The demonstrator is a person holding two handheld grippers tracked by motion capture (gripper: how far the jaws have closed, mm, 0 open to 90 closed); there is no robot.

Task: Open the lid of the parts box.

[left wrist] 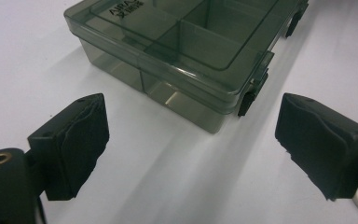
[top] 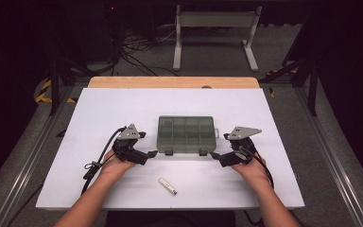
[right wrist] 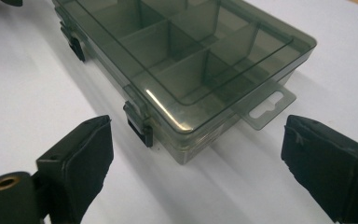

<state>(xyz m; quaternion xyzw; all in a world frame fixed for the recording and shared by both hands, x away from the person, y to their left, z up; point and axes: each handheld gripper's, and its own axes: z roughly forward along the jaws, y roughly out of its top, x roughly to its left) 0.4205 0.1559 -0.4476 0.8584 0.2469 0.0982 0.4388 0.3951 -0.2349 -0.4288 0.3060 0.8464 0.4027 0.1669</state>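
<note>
1. A smoky, see-through compartment box (top: 186,134) lies flat with its lid closed in the middle of the white table (top: 99,109), its 2 dark latches (top: 168,152) on the edge nearest the person.
2. The left gripper (top: 147,154) sits just off the box's near-left corner, pointing in toward it, held in the person's left hand (top: 116,165).
3. In the left gripper view its jaws stand wide apart with only bare table between them; the box corner (left wrist: 214,123) lies just ahead of the pads (left wrist: 81,140), not touching them. It grips nothing.
4. The right gripper (top: 216,156) mirrors it at the near-right corner, held in the right hand (top: 249,169).
5. In the right gripper view its jaws are also spread wide and hold nothing; the box corner and 1 latch (right wrist: 140,123) lie just ahead of the gap, apart from both pads.
6. A clear hang tab (right wrist: 268,105) juts from that end of the box.
7. Dividers under the lid split the box into several compartments; whether anything lies in them I cannot tell.
8. A small pale cylindrical item (top: 168,186) lies on the table nearer the person, well apart from the box and between the 2 forearms.
</note>
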